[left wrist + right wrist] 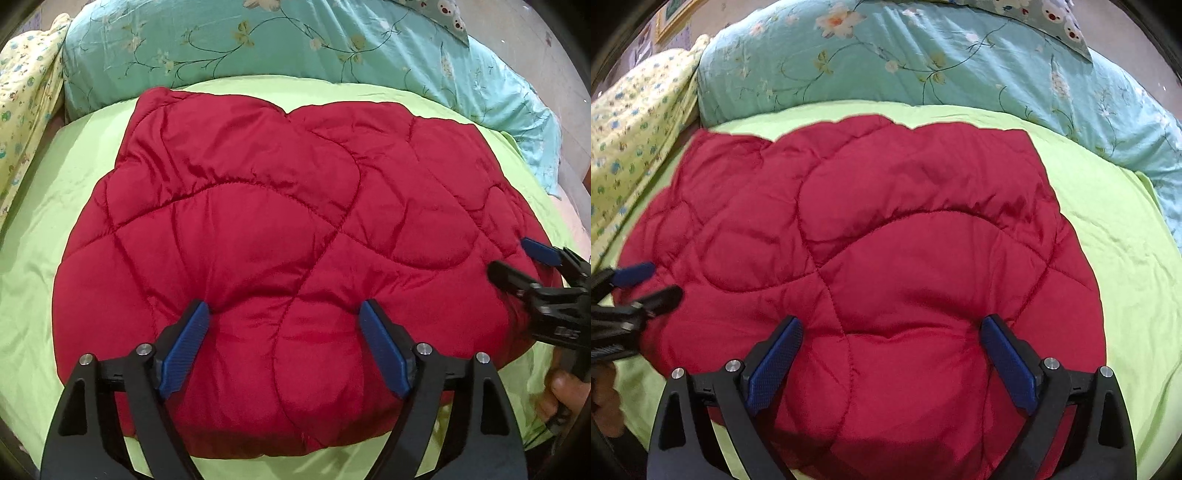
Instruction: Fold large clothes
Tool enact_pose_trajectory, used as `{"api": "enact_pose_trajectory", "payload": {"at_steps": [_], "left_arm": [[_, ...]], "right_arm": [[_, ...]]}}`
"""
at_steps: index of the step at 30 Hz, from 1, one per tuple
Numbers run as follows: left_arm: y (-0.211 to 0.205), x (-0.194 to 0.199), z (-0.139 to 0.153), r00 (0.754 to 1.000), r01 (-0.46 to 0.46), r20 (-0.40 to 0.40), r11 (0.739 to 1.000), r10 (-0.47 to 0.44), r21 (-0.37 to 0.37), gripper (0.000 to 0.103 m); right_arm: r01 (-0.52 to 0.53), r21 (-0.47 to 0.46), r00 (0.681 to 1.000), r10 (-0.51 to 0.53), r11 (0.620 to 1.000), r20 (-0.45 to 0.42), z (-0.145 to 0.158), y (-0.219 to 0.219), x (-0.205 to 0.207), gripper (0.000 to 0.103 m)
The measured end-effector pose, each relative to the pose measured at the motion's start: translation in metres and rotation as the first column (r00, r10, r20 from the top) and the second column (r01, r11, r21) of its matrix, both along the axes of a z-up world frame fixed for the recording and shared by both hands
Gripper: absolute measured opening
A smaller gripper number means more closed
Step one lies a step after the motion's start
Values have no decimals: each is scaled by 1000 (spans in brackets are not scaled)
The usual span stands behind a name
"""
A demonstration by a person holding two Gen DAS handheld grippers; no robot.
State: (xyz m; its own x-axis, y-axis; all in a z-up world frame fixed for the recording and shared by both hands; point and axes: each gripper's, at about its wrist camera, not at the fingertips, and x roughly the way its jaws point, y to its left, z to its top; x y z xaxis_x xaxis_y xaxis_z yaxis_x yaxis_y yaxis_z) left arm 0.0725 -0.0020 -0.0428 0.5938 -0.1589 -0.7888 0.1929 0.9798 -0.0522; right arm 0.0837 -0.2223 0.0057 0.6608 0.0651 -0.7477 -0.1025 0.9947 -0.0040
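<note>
Left wrist view: one red quilted garment (258,229), puffy and folded into a rough rectangle, lies flat on one lime-green sheet (48,236) and fills the middle of the frame. The left gripper (284,314) sits at 6 o'clock with its jaws spread wide, its two blue pads (186,350) pressing into the near edge of the padding without pinching any of it. At 3 o'clock the right gripper (517,258) comes in from the frame edge, its two fingers apart, tips on or just over the garment's right side; I cannot tell whether they touch it. Part of a hand (565,395) shows under it at 4 o'clock.

From 11 to 2 o'clock runs one turquoise floral quilt (258,40), bunched along the far edge of the sheet. One yellow patterned cloth (26,96) lies at 10 o'clock. One corner of a cushion with a cartoon print (443,14) shows at 1 o'clock.

Right wrist view: the same garment (886,240) fills the centre. The right gripper (890,336) at 6 o'clock is wide open, both blue pads against the near edge of the fabric, nothing clamped. The left gripper (653,282) enters at 9 o'clock, fingers parted. One picture frame (676,18) hangs at 11 o'clock.
</note>
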Motion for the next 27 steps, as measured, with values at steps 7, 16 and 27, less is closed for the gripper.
{"api": "enact_pose_trajectory", "payload": {"at_steps": [7, 16, 27], "left_arm": [[1, -1, 1, 1000, 1, -3, 1000, -1, -4, 85], [1, 3, 3, 1000, 4, -20, 1000, -4, -6, 85], [-5, 28, 6, 1000, 1, -19, 1000, -1, 30, 86]], "right_arm": [[-22, 41, 1000, 21, 999, 17, 17, 3, -1, 97], [-9, -23, 998, 7, 1000, -68, -5, 2, 26, 100], [-10, -8, 998, 9, 1000, -68, -9, -5, 30, 102]]}}
